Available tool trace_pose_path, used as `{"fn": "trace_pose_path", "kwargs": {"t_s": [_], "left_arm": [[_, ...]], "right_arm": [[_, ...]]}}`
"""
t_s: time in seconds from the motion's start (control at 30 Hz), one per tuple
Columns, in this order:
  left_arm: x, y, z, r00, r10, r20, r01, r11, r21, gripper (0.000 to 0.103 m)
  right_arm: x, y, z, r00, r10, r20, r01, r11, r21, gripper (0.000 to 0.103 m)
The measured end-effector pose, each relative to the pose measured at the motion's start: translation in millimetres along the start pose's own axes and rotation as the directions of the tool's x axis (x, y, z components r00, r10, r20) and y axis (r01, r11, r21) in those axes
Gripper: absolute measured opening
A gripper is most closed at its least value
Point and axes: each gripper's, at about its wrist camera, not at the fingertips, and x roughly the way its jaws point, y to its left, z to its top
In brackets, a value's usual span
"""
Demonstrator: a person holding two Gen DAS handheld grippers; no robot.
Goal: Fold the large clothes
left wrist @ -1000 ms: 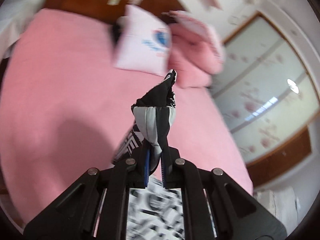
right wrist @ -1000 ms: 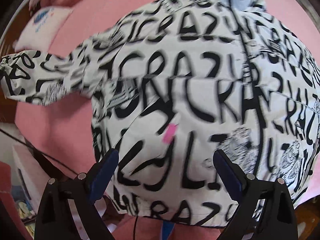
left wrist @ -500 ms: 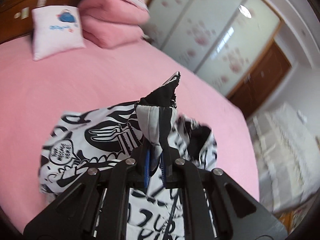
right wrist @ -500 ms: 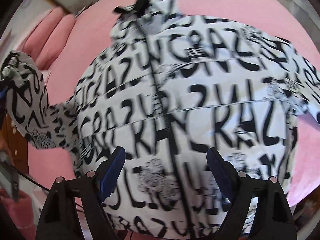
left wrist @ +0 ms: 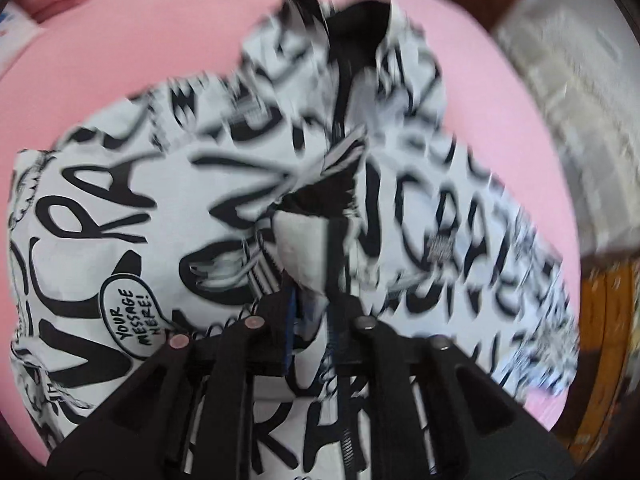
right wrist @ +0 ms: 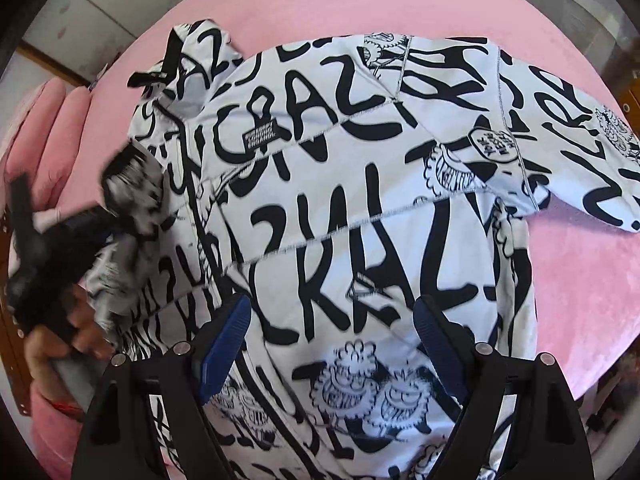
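Now the left gripper (left wrist: 310,312), jaws just easing apart, has the cuff (left wrist: 312,240) between them over the jacket (right wrist: 360,220) on the bed (right wrist: 580,280), folding the sleeve inward; the right gripper (right wrist: 334,344) hovers open, empty.

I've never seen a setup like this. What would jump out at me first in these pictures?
The white jacket covered in bold black graffiti lettering, spread across a pink bed, fills both views. On its left side the left gripper has a sleeve cuff between its fingers, its jaws having just been opening. The right gripper hangs open above the jacket's middle, holding nothing.
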Motion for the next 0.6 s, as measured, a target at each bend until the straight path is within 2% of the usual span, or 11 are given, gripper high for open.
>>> {"fn": "trace_pose_path", "kwargs": {"t_s": [0.07, 0.13, 0.2, 0.23, 0.3, 0.37, 0.47, 0.6], "left_arm": [[1.6, -1.0, -8.1, 0.999, -0.024, -0.035, 0.024, 1.0, 0.008, 0.028], [-6.8, -0.8, -7.5, 0.998, -0.063, -0.018, 0.062, 0.998, -0.004, 0.057], [-25.5, 2.4, -8.5, 0.993, -0.115, 0.021, 0.115, 0.993, -0.008, 0.07], [-35.4, 6.4, -10.4, 0.988, -0.145, 0.044, 0.146, 0.989, -0.012, 0.071], [-57.8, 17.7, -17.7, 0.984, -0.161, 0.074, 0.163, 0.986, -0.031, 0.072], [-82.3, 32.4, -26.9, 0.987, -0.129, 0.094, 0.134, 0.989, -0.055, 0.072], [-108.7, 67.1, -45.2, 0.995, 0.005, 0.098, 0.005, 0.995, -0.101, 0.072], [-120.7, 110.5, -65.2, 0.987, 0.155, 0.048, -0.145, 0.975, -0.168, 0.072]], "right_arm": [[5.2, 3.8, 7.5, 1.0, 0.015, -0.002, -0.015, 1.0, -0.008, 0.085], [12.6, 11.3, 14.5, 0.999, 0.047, -0.007, -0.047, 0.999, -0.021, 0.086], [25.0, 22.0, 22.8, 0.994, 0.101, -0.028, -0.102, 0.994, -0.037, 0.086], [34.4, 28.3, 27.3, 0.989, 0.137, -0.05, -0.14, 0.989, -0.044, 0.086], [54.1, 40.5, 36.0, 0.978, 0.184, -0.097, -0.189, 0.98, -0.054, 0.086], [71.1, 54.1, 43.8, 0.972, 0.201, -0.124, -0.21, 0.975, -0.065, 0.086], [96.0, 75.5, 54.9, 0.964, 0.22, -0.148, -0.233, 0.969, -0.077, 0.09], [130.9, 102.1, 67.2, 0.962, 0.208, -0.176, -0.226, 0.97, -0.09, 0.092]]}}
